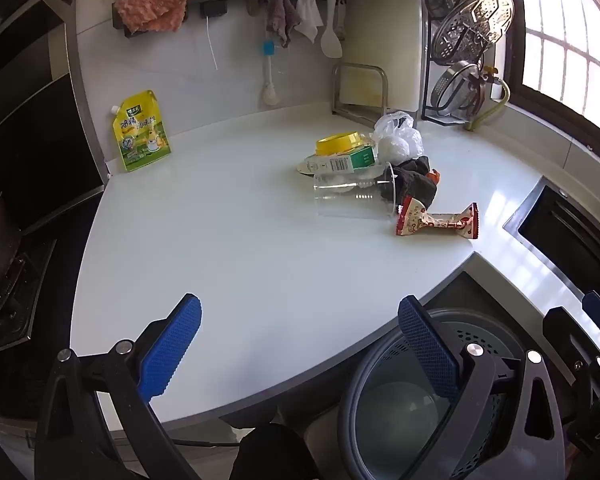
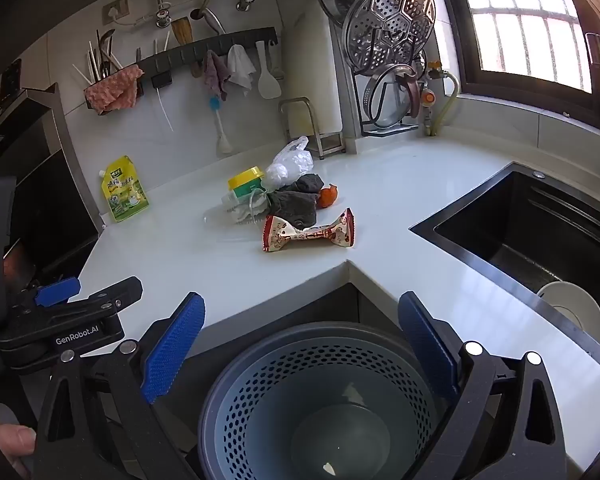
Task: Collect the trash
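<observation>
Both hand-held grippers point(image 1: 300, 344) point(image 2: 302, 344) gape wide; wrapper point(image 2: 308, 232) fronts possibly orange peel point(image 2: 327, 197).

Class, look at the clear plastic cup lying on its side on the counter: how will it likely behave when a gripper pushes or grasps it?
The clear plastic cup lies on its side, so a push would probably roll it. Its thin transparent wall looks light and may buckle under a firm squeeze. The smooth surface could slip between fingers.
</observation>
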A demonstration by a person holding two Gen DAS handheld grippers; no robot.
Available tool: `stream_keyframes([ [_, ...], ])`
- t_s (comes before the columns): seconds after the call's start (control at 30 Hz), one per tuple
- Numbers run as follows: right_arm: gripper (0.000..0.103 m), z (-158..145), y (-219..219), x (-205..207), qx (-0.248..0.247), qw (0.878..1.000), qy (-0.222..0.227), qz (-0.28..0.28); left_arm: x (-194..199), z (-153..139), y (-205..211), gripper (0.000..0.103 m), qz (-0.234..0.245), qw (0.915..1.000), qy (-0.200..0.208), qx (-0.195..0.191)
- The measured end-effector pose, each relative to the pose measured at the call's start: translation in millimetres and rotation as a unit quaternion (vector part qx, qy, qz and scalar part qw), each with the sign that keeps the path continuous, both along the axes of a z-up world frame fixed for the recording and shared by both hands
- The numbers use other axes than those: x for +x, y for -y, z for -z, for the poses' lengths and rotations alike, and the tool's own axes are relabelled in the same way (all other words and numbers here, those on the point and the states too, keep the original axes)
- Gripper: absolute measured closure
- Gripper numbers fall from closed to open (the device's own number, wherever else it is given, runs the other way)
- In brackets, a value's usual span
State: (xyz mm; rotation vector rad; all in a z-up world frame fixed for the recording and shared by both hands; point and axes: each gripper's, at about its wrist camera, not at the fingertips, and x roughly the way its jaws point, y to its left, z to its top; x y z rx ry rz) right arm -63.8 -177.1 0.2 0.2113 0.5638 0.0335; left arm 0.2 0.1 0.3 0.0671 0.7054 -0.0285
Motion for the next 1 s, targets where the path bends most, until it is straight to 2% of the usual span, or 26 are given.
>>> stream_keyframes([
  [0.07,0.01,0,0,0,-0.001,1.0,0.0,0.0,-2,-1,-1,0.006,-0.001,0.9999,0.011,-0.003],
  [1.0,0.01,-8,0,-15,0.001,1.0,0.01,0.003,-14,5,5,0.006,0.001,1.0,0.006,-0.002],
])
